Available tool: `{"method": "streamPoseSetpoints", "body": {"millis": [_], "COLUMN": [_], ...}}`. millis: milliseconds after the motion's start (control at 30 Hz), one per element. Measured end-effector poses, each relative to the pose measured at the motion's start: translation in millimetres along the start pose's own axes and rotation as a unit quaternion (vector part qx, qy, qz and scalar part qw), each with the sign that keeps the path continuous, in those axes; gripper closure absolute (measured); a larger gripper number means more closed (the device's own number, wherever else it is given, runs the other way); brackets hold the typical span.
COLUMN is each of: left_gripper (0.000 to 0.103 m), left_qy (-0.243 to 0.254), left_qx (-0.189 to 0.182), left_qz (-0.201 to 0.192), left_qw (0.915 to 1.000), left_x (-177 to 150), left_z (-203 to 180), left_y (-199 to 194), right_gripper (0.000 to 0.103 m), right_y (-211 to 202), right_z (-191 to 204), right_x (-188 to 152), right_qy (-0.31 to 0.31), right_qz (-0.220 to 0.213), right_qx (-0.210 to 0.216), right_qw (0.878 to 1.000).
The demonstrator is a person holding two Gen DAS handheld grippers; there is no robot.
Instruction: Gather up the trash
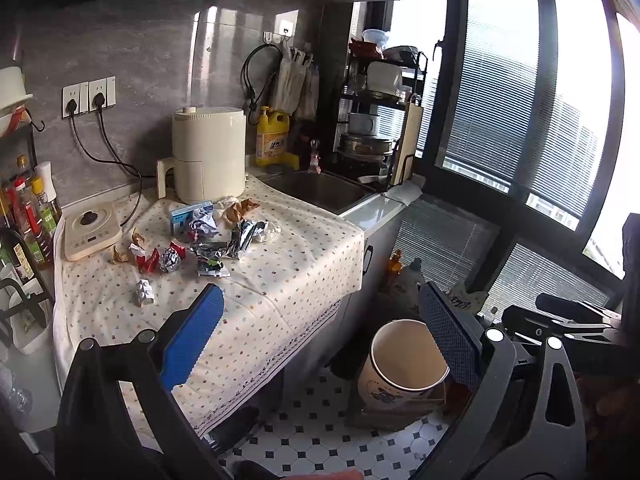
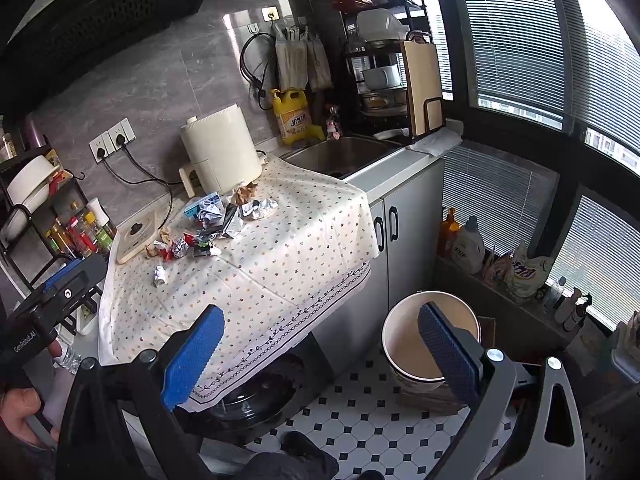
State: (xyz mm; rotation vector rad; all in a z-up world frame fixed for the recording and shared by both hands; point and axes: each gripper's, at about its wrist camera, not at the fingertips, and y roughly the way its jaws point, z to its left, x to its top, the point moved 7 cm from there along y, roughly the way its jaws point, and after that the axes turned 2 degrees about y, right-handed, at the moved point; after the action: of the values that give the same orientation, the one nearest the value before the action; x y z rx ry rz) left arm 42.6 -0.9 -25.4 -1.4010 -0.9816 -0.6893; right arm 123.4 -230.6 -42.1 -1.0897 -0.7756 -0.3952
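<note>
**Ana:** Both claws are wide apart and carrying nothing. The left claw (image 1: 320, 336) hangs off the front edge of the desk (image 1: 280, 272), its blue pads spread, one over the spotted cloth, the other over the floor side.

**Ben:** The right claw (image 2: 320, 344) is the same, splayed and bare, held low in front of the cloth's hem. Where's the trash?

**Ana:** Heaped mid-desk: crumpled foil and wrappers (image 1: 208, 248), a blue carton (image 1: 190, 213) by the cream appliance (image 1: 210, 154), and one small white scrap (image 1: 145, 292) lying alone nearest the front edge. The bin (image 1: 404, 364) stands on the tiled floor beside the cabinet, mouth up; I see nothing inside.

**Ben:** I'd judge this the opening reach. Best start with that lone scrap: come in from above, pads straddling it, and close gently so the cloth doesn't bunch.

**Ana:** Agreed. Pose-wise, both tools sit level and angled slightly down at the desk, the left one to the outside, the right nearer the bin.
</note>
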Motion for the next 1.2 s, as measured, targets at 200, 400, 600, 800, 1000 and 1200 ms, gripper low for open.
{"method": "streamPoseSetpoints", "body": {"millis": [200, 400, 600, 800, 1000, 1200], "left_gripper": [0.006, 0.006, 0.006, 0.006, 0.006, 0.006], "left_qy": [0.003, 0.002, 0.002, 0.003, 0.007, 0.006], "left_qx": [0.002, 0.006, 0.011, 0.011, 0.011, 0.011], "left_qz": [0.0, 0.003, 0.007, 0.008, 0.011, 0.012], "left_qw": [1.0, 1.0, 0.9999, 0.9999, 0.9998, 0.9998], "left_x": [1.9, -1.6, -4.1, -5.5, -6.9, -7.3], "left_z": [-5.5, -3.5, -3.0, -2.0, 0.3, 3.2], "left_y": [2.2, 4.6, 4.0, 3.3, 4.9, 4.5], "right_gripper": [0.008, 0.008, 0.008, 0.008, 0.008, 0.008], "right_y": [-0.1, 1.4, 4.9, 5.7, 7.5, 9.1], "right_z": [-2.2, -2.9, 0.7, 1.6, 1.4, 2.6], "right_x": [2.4, 4.3, 7.1, 7.7, 7.4, 10.2], "right_qy": [0.004, 0.003, 0.002, -0.001, 0.004, 0.002], "right_qz": [0.001, 0.005, 0.013, 0.012, 0.016, 0.018], "right_qx": [0.004, 0.003, 0.011, 0.013, 0.019, 0.017], "right_qw": [1.0, 1.0, 1.0, 1.0, 1.0, 1.0]}}
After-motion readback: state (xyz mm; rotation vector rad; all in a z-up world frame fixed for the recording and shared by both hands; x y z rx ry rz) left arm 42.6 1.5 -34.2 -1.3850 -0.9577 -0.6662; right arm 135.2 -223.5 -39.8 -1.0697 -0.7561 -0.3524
